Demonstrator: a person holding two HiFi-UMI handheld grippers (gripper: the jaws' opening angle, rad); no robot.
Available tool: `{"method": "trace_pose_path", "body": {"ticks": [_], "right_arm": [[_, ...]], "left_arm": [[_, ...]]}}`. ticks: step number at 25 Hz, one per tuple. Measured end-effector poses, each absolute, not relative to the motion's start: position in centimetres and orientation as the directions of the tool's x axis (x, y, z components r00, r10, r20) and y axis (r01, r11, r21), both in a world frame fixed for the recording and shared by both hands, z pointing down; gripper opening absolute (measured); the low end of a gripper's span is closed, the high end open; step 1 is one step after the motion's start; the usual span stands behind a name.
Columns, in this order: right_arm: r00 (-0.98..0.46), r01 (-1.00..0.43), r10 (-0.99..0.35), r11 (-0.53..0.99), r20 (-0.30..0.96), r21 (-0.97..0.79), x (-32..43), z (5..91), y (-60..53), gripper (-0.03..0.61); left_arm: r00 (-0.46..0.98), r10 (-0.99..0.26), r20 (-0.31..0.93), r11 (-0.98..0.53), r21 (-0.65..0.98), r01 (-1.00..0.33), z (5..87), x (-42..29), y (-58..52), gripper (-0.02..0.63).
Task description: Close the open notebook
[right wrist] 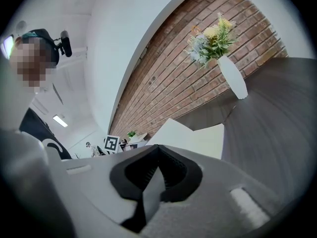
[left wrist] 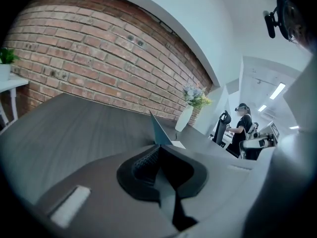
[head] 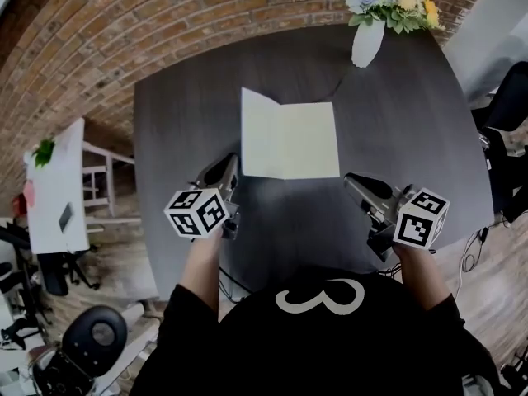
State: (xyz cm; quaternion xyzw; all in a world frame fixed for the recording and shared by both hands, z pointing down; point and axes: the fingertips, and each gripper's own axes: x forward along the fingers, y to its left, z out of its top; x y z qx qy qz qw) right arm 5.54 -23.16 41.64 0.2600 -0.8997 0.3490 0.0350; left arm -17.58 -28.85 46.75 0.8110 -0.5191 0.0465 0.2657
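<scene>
Notebook (head: pixel 289 140) lay open in the middle of the table (head: pixel 396 122), left page sticking up a bit, right page flat. Left gripper (head: pixel 230 165) sat just off its near left corner, right gripper (head: pixel 353 181) just off the near right one. Both had jaws pinched together, nothing in them. Vase (head: pixel 367 44) stood at the far edge.

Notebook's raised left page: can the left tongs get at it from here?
Probably yes. The left tongs, shut, sit just short of the notebook near its left edge, with only bare table between.
</scene>
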Motion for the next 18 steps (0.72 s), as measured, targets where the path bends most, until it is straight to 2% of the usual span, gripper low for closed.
{"method": "trace_pose_path", "body": {"ticks": [18], "right_arm": [[-0.852,-0.495,-0.463,0.558,0.245,-0.666,6.1,43.0,-22.3,0.002]], "left_arm": [[0.484,-0.799,0.356,-0.327,0.418,-0.848,47.0,-16.3,-28.8,0.012]]}}
